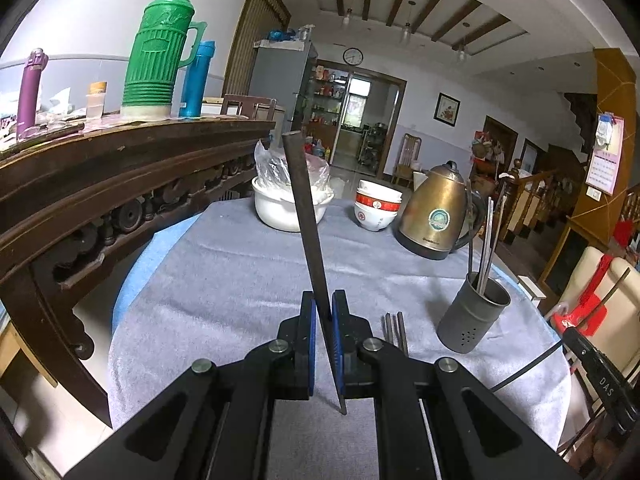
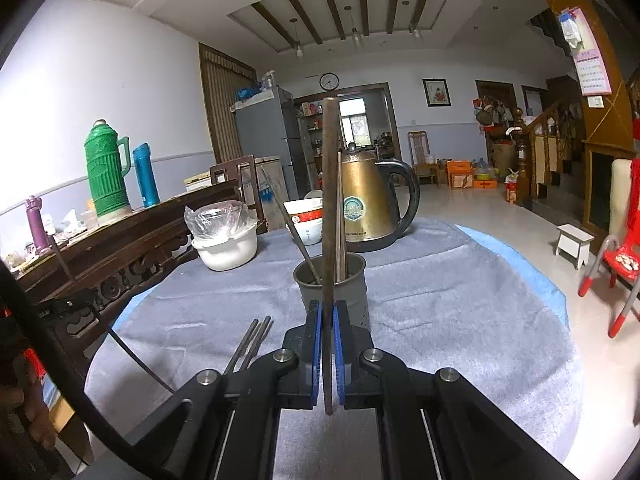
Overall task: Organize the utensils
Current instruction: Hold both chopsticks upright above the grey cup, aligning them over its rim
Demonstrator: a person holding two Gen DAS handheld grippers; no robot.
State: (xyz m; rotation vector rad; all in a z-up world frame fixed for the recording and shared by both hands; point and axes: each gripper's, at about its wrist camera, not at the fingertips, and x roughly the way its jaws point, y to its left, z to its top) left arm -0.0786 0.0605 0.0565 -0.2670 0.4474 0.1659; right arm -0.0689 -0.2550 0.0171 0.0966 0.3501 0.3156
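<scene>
My left gripper (image 1: 324, 320) is shut on a dark chopstick (image 1: 306, 216) that stands nearly upright, tilted left at the top. My right gripper (image 2: 328, 320) is shut on another dark chopstick (image 2: 330, 200), held upright just in front of the grey perforated utensil holder (image 2: 352, 296). The holder (image 1: 474, 316) stands on the grey cloth to the right of my left gripper and holds several chopsticks (image 1: 488, 240). A few more chopsticks (image 1: 394, 330) lie flat on the cloth between the two grippers; they also show in the right wrist view (image 2: 252, 340).
A round table with a grey cloth (image 1: 224, 280) carries a white pot with a plastic bag (image 1: 288, 204), stacked bowls (image 1: 376, 206) and a brass kettle (image 1: 436, 216). A dark wooden sideboard (image 1: 100, 184) with flasks stands on the left. A red chair (image 2: 620, 264) stands on the right.
</scene>
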